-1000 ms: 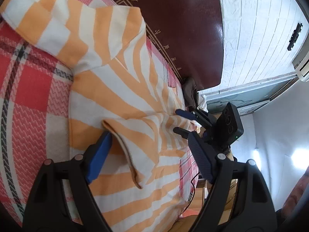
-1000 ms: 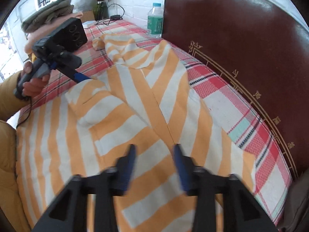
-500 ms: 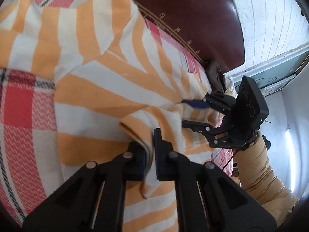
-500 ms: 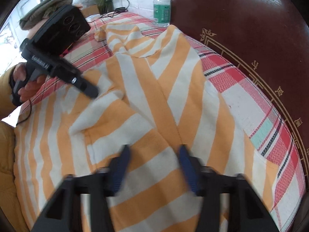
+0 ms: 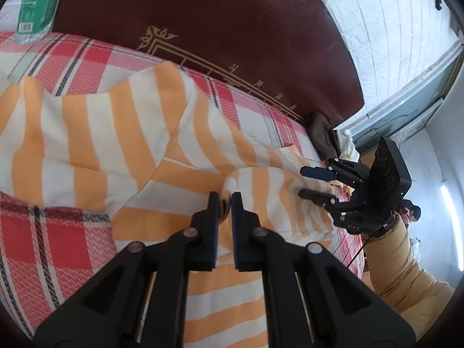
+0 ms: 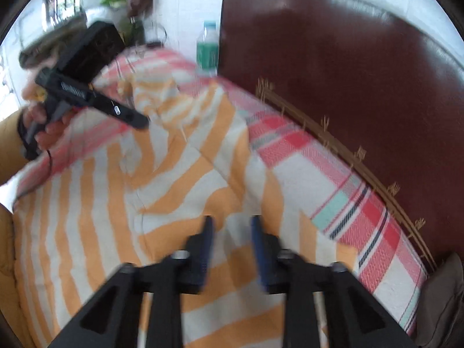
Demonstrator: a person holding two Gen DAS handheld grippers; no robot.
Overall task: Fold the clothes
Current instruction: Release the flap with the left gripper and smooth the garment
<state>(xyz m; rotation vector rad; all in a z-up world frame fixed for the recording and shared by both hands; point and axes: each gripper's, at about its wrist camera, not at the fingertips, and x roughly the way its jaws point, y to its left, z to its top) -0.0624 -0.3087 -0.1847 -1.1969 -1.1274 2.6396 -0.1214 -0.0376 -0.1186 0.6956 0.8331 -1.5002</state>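
Left gripper (image 5: 222,200) clamped on striped shirt (image 5: 121,145)

Bed and its surroundings
A red plaid bedsheet (image 5: 58,240) is covering the bed, a dark brown headboard (image 5: 203,29) is standing against a white brick wall (image 5: 391,29), and a green-labelled water bottle (image 5: 36,5) is sitting beside it.
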